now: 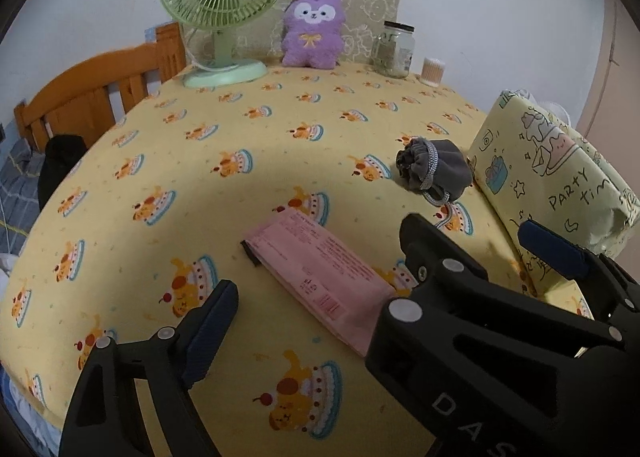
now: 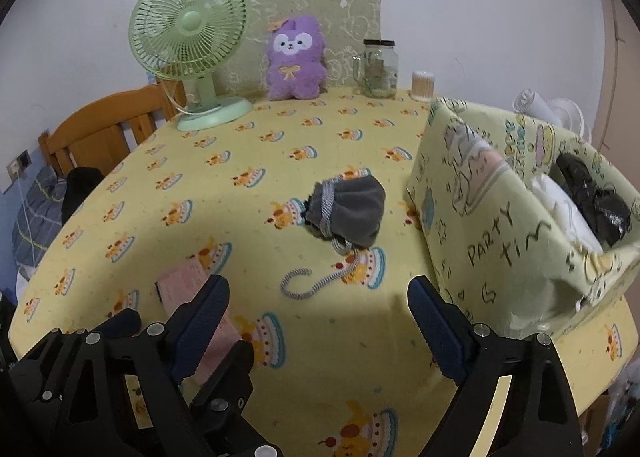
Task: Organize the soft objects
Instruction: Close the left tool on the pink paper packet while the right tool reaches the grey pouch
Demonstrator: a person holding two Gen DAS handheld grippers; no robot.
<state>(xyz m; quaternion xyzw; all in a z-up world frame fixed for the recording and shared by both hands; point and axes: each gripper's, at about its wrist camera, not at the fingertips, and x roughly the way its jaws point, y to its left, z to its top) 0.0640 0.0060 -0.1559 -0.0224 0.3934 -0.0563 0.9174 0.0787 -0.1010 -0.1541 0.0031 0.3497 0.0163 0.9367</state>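
Note:
A grey drawstring pouch (image 2: pixel 348 213) lies on the yellow cake-print cloth (image 2: pixel 240 217), its silver cord (image 2: pixel 316 285) trailing toward me. My right gripper (image 2: pixel 318 287) stands open above the cord's end, nothing pinched. A flat pink packet (image 1: pixel 320 265) lies between the fingers of my left gripper (image 1: pixel 324 309), untouched. The left gripper is open, and the right gripper's black body (image 1: pixel 460 337) hides its right finger. A purple plush (image 2: pixel 294 65) sits upright at the back. The pouch (image 1: pixel 436 169) lies beside the paper-wrapped open box (image 1: pixel 540 177).
The box (image 2: pixel 480 225) at right holds white (image 2: pixel 560 205) and black (image 2: pixel 596 197) soft items. A green fan (image 2: pixel 188 37), a glass jar (image 2: pixel 378 69) and a cotton-swab tub (image 2: pixel 423 85) line the back. A wooden headboard (image 2: pixel 100 129) stands beyond the left edge.

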